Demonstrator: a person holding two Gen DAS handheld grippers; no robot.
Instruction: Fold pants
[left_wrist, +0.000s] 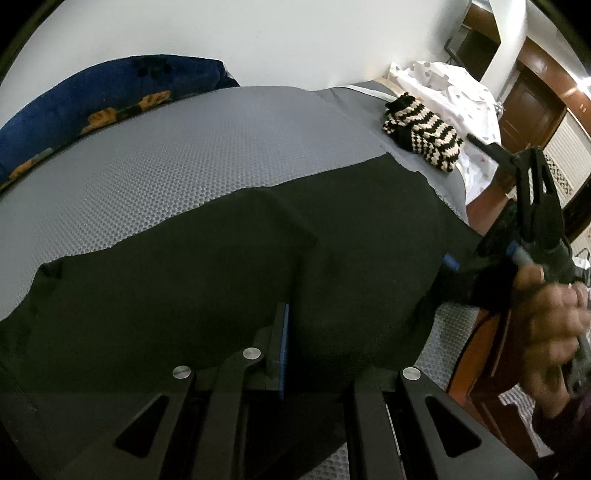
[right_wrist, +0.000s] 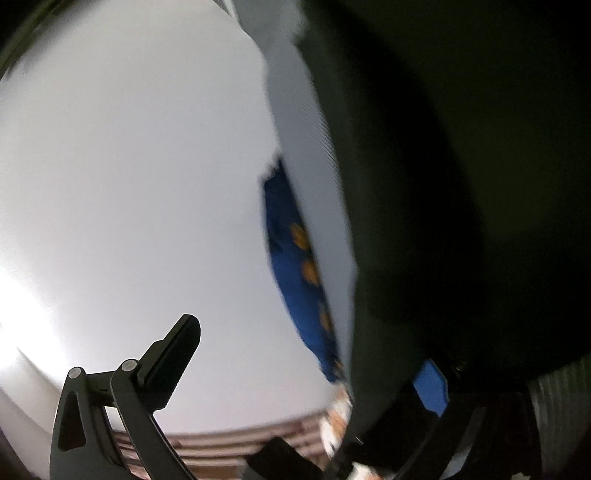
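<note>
**Black Pants Mid-Fold on Grey Mat, One Edge Lifted**

Nearest the left wrist camera, at 6 o'clock, the left gripper (left_wrist: 325, 354) sits low over the pants (left_wrist: 221, 280). One blue-padded finger shows on the cloth; the other is buried under or behind black fabric, so whether it grips anything cannot be told. The pants lie spread across the near half of the mat (left_wrist: 166, 147), running from 9 o'clock to 3 o'clock, with a raised crease through the middle.

At 3 o'clock, the right gripper (left_wrist: 476, 266), held in the person's hand (left_wrist: 550, 314), appears to pinch the pants' right edge off the mat; a blue pad shows at the cloth. Its own camera is blurred, with one finger standing clear against the wall and dark fabric covering the other side, so a firm clamp cannot be confirmed.

Farther off, at 1 o'clock, a striped knit (left_wrist: 421, 133) rests near the mat's far corner beside a white sheet (left_wrist: 454, 88). A blue pillow (left_wrist: 92, 99) lines the wall at 10 o'clock.

The likely risk is a shallow hold: the thin edge could slip free mid-swing and drop crooked. If the left side is not pinned, the whole garment may drag and bunch along the crease.
</note>
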